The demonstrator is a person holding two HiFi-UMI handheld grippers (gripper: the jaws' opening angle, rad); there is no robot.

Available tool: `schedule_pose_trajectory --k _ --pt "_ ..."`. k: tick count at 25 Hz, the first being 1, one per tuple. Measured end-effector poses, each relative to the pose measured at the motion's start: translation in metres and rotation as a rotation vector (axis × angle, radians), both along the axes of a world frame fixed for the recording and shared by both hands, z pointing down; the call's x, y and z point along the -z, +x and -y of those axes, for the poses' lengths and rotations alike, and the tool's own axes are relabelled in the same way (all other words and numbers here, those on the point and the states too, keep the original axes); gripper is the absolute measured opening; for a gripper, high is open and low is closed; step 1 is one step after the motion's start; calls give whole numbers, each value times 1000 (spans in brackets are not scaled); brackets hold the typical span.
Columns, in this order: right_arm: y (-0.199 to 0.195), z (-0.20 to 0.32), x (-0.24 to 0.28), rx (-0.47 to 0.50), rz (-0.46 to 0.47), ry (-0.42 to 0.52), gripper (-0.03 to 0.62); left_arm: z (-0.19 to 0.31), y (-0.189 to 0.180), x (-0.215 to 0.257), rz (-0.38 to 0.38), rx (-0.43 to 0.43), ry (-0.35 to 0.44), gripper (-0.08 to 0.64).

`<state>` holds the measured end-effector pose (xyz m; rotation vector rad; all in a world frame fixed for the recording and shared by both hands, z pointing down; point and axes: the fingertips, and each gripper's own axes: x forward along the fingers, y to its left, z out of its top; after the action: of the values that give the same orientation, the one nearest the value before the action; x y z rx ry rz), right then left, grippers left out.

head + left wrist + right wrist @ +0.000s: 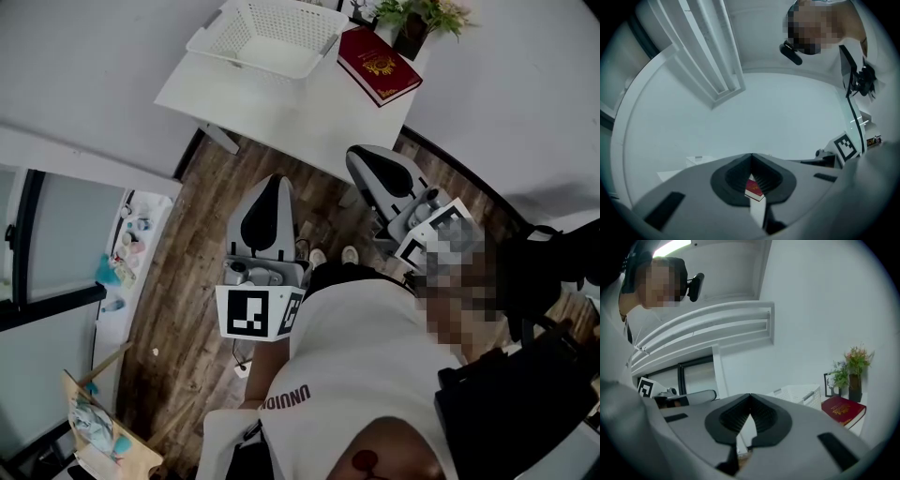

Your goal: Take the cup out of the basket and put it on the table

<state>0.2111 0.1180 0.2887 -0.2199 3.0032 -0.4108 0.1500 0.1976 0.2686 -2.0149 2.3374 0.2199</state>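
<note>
White walls and a dark wooden floor (187,309) are framing the scene, and a white worktop (281,112) is standing against the far wall. A person in a white shirt is standing well back from it, on the floor side of the basket (272,37), which is sitting at the far edge of the worktop as a white, perforated, open-topped tub.

Both tools are hanging over the floor, well short of the basket and pointing roughly toward it. The left gripper (274,187) is showing its jaws pressed together at the tips in its own view, with nothing caught between them; only a sliver of the distant book is peeking through the gap behind the tips. The right gripper (361,161) is likewise closing fully on nothing, its pads meeting at the tips.

A red book (380,64) is lying just beside the basket, and a small potted plant (417,19) is standing beyond the book, further from the basket.

No view is showing the cup. I am judging that it is sitting down inside the basket, hidden by the walls, though I cannot confirm that.

By my reading the task is only beginning. Approaching the basket, opening a gripper, reaching in, gripping the cup, lifting it clear and setting it on the worktop beside the basket are all waiting to be done.
</note>
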Motion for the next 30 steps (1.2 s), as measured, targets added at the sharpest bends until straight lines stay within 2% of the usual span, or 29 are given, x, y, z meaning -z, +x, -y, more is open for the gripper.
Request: schedule_pose_trajectory --k 4,9,14,18,24,30 --pt "-11 -6 -2 10 -7 7 18 -4 -8 -5 -3 0 -14 12" --pt "-27 -16 -3 34 -15 11 18 -14 -22 -5 -102 0 9 12" --pt "-39 -20 1 30 3 28 18 -28 -41 -6 -101 62 17 12" --pt "-46 -17 0 24 4 14 18 -27 -50 -14 -78 74 -7 12" --pt "-55 6 -3 18 -5 19 18 -8 -62 -25 -87 68 -36 12" --pt "-95 41 6 64 5 26 18 27 -99 -18 -69 101 -44 12"
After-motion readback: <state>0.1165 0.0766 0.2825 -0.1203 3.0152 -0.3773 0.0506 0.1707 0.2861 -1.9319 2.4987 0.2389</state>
